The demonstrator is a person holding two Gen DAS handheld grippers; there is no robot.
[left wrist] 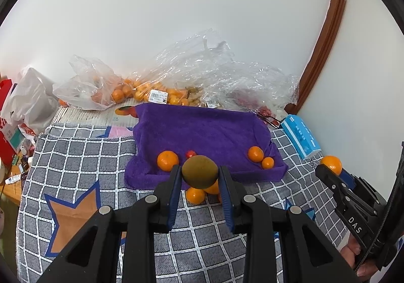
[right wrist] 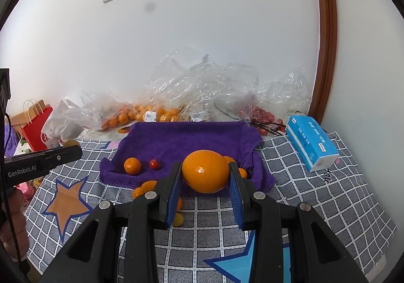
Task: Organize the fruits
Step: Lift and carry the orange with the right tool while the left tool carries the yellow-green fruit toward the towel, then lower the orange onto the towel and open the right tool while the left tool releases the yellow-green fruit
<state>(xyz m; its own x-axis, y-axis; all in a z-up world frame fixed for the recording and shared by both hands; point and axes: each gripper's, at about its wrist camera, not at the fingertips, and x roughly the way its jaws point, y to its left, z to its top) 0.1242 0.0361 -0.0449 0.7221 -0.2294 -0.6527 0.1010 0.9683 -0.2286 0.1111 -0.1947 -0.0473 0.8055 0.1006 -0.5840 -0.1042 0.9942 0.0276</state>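
My left gripper (left wrist: 200, 173) is shut on a brown-green kiwi (left wrist: 199, 169), held above the front edge of the purple towel (left wrist: 202, 129). My right gripper (right wrist: 205, 174) is shut on a large orange (right wrist: 205, 173), also above the towel's (right wrist: 186, 139) front edge. On the towel lie a tangerine (left wrist: 167, 160) and a cherry tomato (left wrist: 190, 153) at the left, and two small oranges (left wrist: 255, 153) at the right. More small oranges (left wrist: 195, 195) lie on the checked cloth just before the towel. The right gripper with its orange (left wrist: 331, 164) shows at the right of the left wrist view.
Clear plastic bags of tangerines (left wrist: 141, 91) and red fruit (right wrist: 265, 116) lie against the wall behind the towel. A blue tissue pack (right wrist: 311, 145) lies at the right. The checked cloth (left wrist: 83, 154) covers the table. Paper and plastic bags (right wrist: 38, 126) stand at the left.
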